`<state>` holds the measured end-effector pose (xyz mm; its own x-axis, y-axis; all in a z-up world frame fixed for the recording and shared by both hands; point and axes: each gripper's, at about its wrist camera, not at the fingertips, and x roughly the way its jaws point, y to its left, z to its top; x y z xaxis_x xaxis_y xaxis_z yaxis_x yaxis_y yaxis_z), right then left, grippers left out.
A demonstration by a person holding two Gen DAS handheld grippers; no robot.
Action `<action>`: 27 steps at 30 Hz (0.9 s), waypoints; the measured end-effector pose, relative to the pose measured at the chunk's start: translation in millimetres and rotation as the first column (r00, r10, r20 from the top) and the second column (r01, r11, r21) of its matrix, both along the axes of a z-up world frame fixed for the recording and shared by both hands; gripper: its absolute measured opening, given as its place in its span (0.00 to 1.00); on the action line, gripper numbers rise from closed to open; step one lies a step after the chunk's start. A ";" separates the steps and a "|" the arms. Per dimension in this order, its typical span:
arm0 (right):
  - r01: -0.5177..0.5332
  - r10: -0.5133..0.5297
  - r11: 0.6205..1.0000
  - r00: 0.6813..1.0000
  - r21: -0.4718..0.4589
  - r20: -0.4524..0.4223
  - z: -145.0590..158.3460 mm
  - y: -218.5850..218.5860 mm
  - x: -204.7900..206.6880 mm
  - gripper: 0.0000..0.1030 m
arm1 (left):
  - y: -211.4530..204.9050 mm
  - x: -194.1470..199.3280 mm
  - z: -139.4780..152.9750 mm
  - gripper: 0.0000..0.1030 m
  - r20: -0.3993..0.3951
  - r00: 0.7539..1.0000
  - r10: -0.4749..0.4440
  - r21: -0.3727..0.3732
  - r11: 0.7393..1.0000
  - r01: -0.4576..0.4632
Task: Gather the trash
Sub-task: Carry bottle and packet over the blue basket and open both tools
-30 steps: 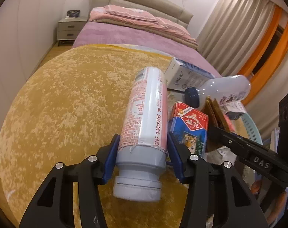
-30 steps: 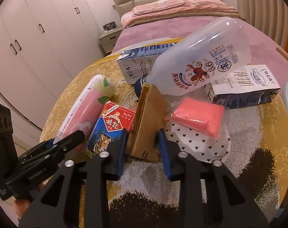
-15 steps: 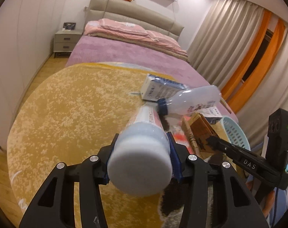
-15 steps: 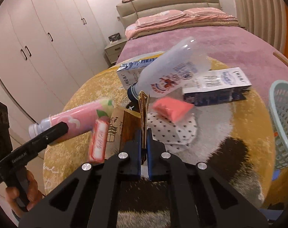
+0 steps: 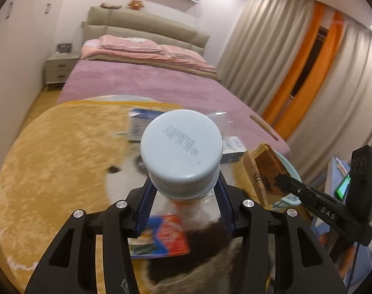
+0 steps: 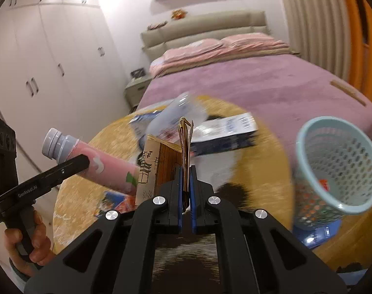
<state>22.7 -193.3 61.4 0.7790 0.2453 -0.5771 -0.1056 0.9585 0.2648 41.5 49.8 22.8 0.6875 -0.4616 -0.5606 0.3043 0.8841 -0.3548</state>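
My left gripper (image 5: pixel 183 205) is shut on a pink bottle with a grey cap (image 5: pixel 181 149), lifted off the yellow rug, cap toward the camera; the bottle also shows in the right wrist view (image 6: pixel 97 166). My right gripper (image 6: pixel 185 191) is shut on a flattened brown paper carton (image 6: pixel 166 164), held above the rug; the carton also shows in the left wrist view (image 5: pixel 262 169). A light blue mesh basket (image 6: pixel 338 166) stands to the right. A red and blue carton (image 5: pixel 161 240), a clear bottle (image 6: pixel 178 115) and blue and white milk cartons (image 6: pixel 225 132) lie on the rug.
The round yellow rug (image 5: pixel 63 152) has a black and white patch in the middle. A bed with a purple cover (image 6: pixel 247 80) lies behind it. White wardrobes (image 6: pixel 39 68) are on the left, curtains (image 5: pixel 308 73) on the right. A nightstand (image 5: pixel 58 68) stands beside the bed.
Both grippers have risen from the rug with their loads. The pink bottle has tipped cap-up toward the left camera. The right gripper has swung right, bringing the basket into view.
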 end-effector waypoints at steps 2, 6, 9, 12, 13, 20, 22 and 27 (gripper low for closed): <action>0.033 -0.033 0.999 0.999 0.008 0.015 4.9 -17.3 -3.5 0.03 | -20.1 3.0 5.7 0.44 0.012 0.999 -0.035 0.008 0.999 0.035; 0.126 -0.128 0.991 0.991 0.040 0.038 11.8 -67.0 -9.0 0.03 | -61.2 8.0 15.3 0.44 0.036 0.993 -0.109 0.022 0.994 0.108; 0.194 -0.196 0.980 0.980 0.050 0.041 12.3 -101.4 -10.5 0.03 | -102.8 14.1 24.2 0.44 0.050 0.982 -0.179 0.026 0.984 0.178; 0.270 -0.273 0.961 0.961 0.063 0.037 10.1 -140.8 -12.2 0.03 | -142.3 17.4 31.1 0.44 0.066 0.968 -0.241 0.036 0.970 0.239; 0.301 -0.304 0.951 0.952 0.064 0.031 7.4 -155.2 -11.8 0.03 | -158.2 20.2 33.5 0.44 0.072 0.962 -0.262 0.043 0.965 0.260; 0.436 -0.435 0.898 0.900 0.065 -0.026 -21.7 -220.7 -7.8 0.03 | -249.3 39.6 28.6 0.44 0.061 0.925 -0.375 0.050 0.927 0.372; 0.459 -0.456 0.886 0.888 0.070 -0.060 -34.3 -233.9 -2.3 0.03 | -272.0 49.8 19.2 0.44 0.049 0.919 -0.390 0.059 0.920 0.387; 0.496 -0.486 0.866 0.865 0.068 -0.124 -63.7 -252.3 7.7 0.03 | -310.0 66.6 -13.2 0.44 0.012 0.927 -0.376 0.122 0.920 0.371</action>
<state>30.4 -445.7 -2.3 0.7528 -0.0970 -0.6510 0.4036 0.8493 0.3402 108.1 -260.2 9.6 0.4975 -0.6225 -0.6042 0.6305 0.7378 -0.2409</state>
